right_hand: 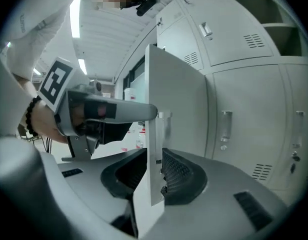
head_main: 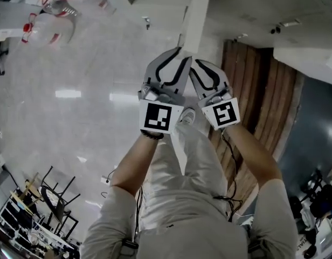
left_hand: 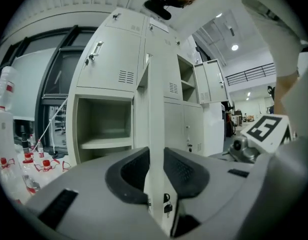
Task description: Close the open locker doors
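Left gripper (left_hand: 156, 170): both pads (left_hand: 183, 171) sit against opposite faces of the door (left_hand: 155, 109) at its edge. No gap shows on either side, so it is clamped on the door. A small key (left_hand: 167, 204) hangs from the door close to the pads.

Right gripper (right_hand: 155, 178): the ribbed pad (right_hand: 176, 176) lies flat on one face and the other pad is tight on the far side. It pinches the same door near a corner. In the right gripper view the left gripper's finger reaches in from the left and meets the door edge further along.

In the head view the two grippers sit side by side, tips converging on the thin white door edge.

The door is swung out from the lockers (left_hand: 111, 59), edge-on to the left gripper view, not closed. Just left of it is an open compartment (left_hand: 104, 124) with a shelf. The doors above and to the right are closed, with handles (right_hand: 225, 126). Further along the bank another door (left_hand: 211, 81) stands ajar.

Bottles (left_hand: 31, 166) with red caps stand at far left on the glossy floor (head_main: 90, 80).
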Demonstrator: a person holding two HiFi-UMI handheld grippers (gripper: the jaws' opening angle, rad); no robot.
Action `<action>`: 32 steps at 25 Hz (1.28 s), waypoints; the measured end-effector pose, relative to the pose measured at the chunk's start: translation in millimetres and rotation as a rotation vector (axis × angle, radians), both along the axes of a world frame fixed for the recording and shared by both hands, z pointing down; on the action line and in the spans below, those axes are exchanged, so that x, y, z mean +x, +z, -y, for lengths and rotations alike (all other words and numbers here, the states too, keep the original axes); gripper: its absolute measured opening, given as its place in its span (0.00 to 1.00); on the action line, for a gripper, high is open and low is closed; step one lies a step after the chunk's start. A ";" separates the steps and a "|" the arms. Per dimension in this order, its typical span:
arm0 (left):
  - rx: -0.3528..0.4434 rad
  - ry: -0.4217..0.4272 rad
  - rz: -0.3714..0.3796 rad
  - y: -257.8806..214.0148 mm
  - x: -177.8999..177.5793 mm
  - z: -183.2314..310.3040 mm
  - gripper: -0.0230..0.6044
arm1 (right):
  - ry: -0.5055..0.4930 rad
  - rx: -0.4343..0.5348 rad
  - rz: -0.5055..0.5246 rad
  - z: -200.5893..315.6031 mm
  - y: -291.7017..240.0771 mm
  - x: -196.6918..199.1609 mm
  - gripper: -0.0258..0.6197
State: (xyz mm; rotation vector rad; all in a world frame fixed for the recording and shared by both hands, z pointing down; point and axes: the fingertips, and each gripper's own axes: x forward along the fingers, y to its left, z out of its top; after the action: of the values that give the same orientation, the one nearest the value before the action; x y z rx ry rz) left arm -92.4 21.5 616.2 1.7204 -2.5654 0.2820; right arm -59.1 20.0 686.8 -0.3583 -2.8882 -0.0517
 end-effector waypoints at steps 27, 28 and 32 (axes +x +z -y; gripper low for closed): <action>0.126 -0.013 -0.013 -2.2 -234.0 -111.3 0.16 | -0.071 -0.018 0.034 -78.8 1.0 -261.0 0.19; 0.121 -0.043 -0.047 7.1 -241.5 -121.5 0.12 | -0.065 -0.016 0.036 -75.5 0.6 -269.1 0.16; 0.021 -0.075 -0.109 56.6 -256.1 -128.3 0.04 | -0.031 0.008 0.056 -63.6 -1.1 -299.3 0.11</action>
State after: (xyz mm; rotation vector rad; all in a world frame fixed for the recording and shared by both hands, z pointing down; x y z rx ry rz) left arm -348.6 149.7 672.8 1.5950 -2.5559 0.1536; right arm -358.3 83.6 685.7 -0.4073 -2.9364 -0.0795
